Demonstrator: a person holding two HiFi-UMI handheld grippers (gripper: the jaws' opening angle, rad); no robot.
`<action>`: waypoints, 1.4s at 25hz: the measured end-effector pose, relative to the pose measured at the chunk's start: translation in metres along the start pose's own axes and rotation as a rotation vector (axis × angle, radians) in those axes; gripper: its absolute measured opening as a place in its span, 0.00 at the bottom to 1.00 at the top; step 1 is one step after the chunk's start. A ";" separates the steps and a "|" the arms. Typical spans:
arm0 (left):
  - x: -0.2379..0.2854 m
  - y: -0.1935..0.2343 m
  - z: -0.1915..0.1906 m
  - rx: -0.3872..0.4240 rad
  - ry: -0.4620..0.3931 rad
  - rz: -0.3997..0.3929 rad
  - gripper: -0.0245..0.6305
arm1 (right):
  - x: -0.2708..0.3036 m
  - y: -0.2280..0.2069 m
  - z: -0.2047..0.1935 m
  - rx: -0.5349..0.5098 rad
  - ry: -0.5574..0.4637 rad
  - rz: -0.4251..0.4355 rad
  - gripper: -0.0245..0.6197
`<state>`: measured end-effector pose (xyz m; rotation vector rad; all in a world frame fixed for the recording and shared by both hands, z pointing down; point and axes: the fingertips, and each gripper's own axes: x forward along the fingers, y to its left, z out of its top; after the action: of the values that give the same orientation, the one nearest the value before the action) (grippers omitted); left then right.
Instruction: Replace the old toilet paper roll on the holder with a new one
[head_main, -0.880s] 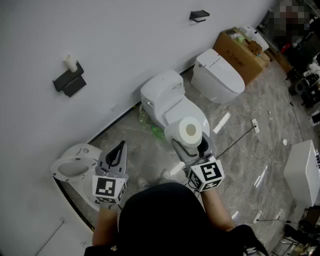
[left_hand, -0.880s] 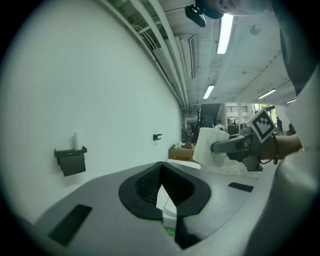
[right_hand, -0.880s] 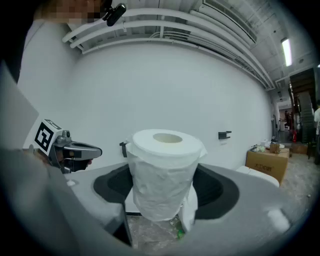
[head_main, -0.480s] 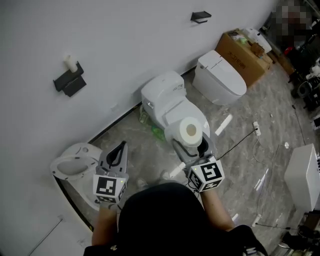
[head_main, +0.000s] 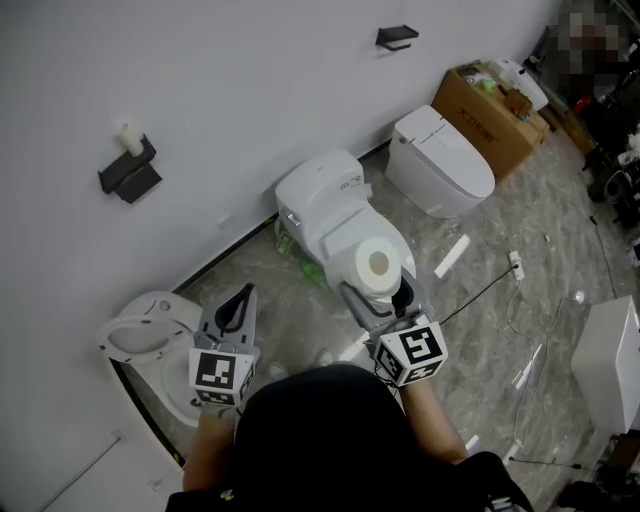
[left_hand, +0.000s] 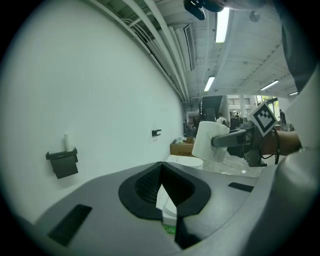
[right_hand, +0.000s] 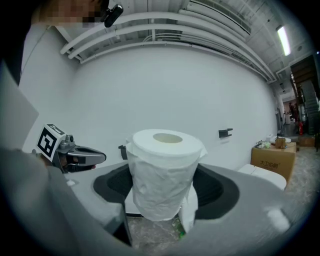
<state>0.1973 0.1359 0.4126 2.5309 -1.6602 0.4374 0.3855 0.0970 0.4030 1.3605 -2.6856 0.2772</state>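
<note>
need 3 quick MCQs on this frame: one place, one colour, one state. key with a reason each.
1. Where is the new roll?
A. on the floor
B. between the right gripper's jaws
C. on a toilet lid

2. What colour is the wall holder at left?
A. white
B. red
C. black

3. How do the left gripper's jaws stand?
A. shut, nothing between them
B. wide open
C. shut on a roll

Key:
1 B: the right gripper view shows the roll upright between its jaws.
2 C: it reads black in the head view and the left gripper view.
3 A: the left gripper view shows the jaws together with nothing held.
</note>
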 end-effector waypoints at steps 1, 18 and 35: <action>0.005 -0.005 0.001 0.002 0.003 0.002 0.06 | -0.001 -0.006 -0.001 0.002 0.000 0.007 0.60; 0.040 0.003 -0.013 -0.015 0.057 0.069 0.06 | 0.040 -0.041 -0.009 0.016 0.015 0.078 0.60; 0.080 0.166 -0.029 -0.057 0.058 0.097 0.06 | 0.206 0.017 0.007 -0.016 0.068 0.121 0.60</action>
<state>0.0707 0.0034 0.4483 2.3821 -1.7535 0.4595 0.2500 -0.0565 0.4333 1.1643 -2.7116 0.3075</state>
